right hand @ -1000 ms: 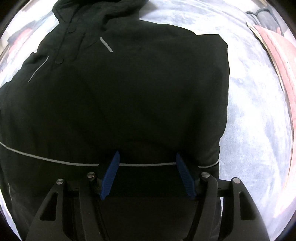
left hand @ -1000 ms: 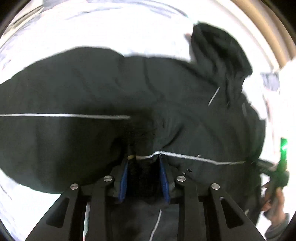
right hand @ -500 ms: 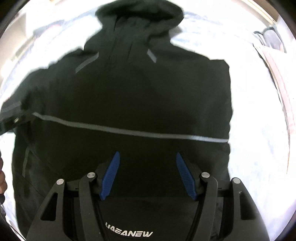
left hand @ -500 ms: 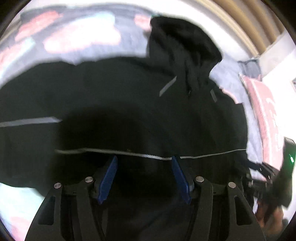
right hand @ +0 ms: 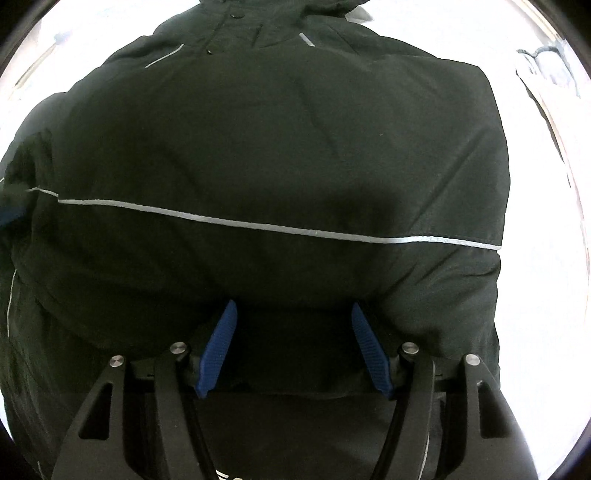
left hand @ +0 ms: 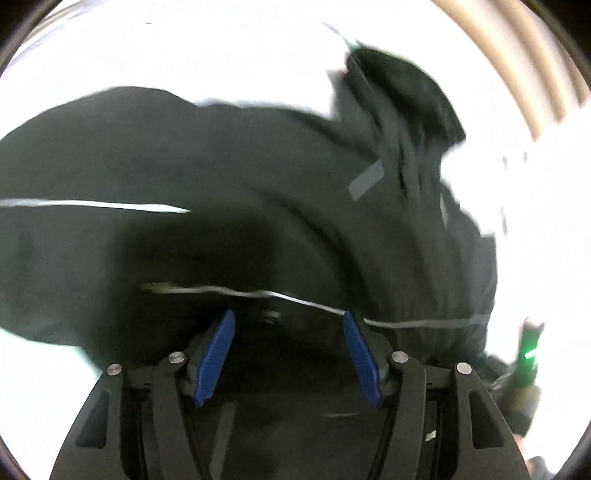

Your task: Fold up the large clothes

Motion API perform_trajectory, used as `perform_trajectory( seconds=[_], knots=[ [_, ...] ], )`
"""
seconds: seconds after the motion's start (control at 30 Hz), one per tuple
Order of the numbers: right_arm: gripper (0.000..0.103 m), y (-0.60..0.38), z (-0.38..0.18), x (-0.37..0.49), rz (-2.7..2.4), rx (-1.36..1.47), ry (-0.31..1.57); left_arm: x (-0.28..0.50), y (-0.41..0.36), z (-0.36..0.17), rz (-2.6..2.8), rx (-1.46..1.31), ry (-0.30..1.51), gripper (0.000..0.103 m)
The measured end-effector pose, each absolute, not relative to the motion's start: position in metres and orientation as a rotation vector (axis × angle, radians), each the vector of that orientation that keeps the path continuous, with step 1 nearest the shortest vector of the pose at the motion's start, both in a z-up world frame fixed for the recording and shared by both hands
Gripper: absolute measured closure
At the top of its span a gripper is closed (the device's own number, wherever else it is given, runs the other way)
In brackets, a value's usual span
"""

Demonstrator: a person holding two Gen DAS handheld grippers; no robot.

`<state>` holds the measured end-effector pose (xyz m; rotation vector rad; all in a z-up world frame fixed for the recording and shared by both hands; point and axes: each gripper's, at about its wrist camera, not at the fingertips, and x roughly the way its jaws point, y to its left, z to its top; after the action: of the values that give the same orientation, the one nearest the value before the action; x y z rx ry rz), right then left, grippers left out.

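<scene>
A: Status on the jacket point(right hand: 280, 155)?

B: Black hooded jacket, flat on a pale, washed-out surface point(right hand: 546, 280). In the right wrist view the hood point(right hand: 280, 11) is at the far top and the body spreads toward the camera. Long axis runs hood to hem, straight away from the right gripper point(right hand: 291, 347).

A: Grippers?

B: Right gripper is spread, blue pads clear, nothing pinched; fabric lies just under and ahead of it. Left gripper point(left hand: 288, 354) has just been opening and now stands spread too, nothing clamped, cloth below it.

A: Who's nearer what?

B: Left wrist view shows the hood point(left hand: 402, 99) off to the upper right and a sleeve point(left hand: 74, 206) running out left, so the left gripper sits at the sleeve side. The right gripper is centred low on the body, near the grey piping line point(right hand: 280, 225).

A: Next move?

B: Likely a cross fold. Left takes the sleeve side, across the long axis.
</scene>
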<state>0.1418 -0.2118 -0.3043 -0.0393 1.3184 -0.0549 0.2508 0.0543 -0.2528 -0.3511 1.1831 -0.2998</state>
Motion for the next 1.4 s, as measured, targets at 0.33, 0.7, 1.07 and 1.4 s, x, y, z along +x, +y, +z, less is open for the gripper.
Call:
perform_trajectory(
  seconds=[0.33,0.7,1.07,1.4],
  knots=[
    [0.035,-0.191,-0.3,0.171,-0.078,-0.058,1.356,0.205,0.321,-0.233,0.279,-0.65,0.972,0.04],
    [0.034,-0.178,-0.302,0.197,-0.083,-0.077,1.392,0.235,0.456,-0.285,0.551,-0.881,0.873,0.04],
    [0.034,-0.17,-0.303,0.213,-0.089,-0.081,1.394,0.24,0.444,-0.261,0.415,-0.789,0.787,0.088],
    [0.034,-0.182,-0.308,0.196,-0.087,-0.064,1.381,0.228,0.312,-0.155,0.106,-0.474,0.703,0.089]
  ],
)
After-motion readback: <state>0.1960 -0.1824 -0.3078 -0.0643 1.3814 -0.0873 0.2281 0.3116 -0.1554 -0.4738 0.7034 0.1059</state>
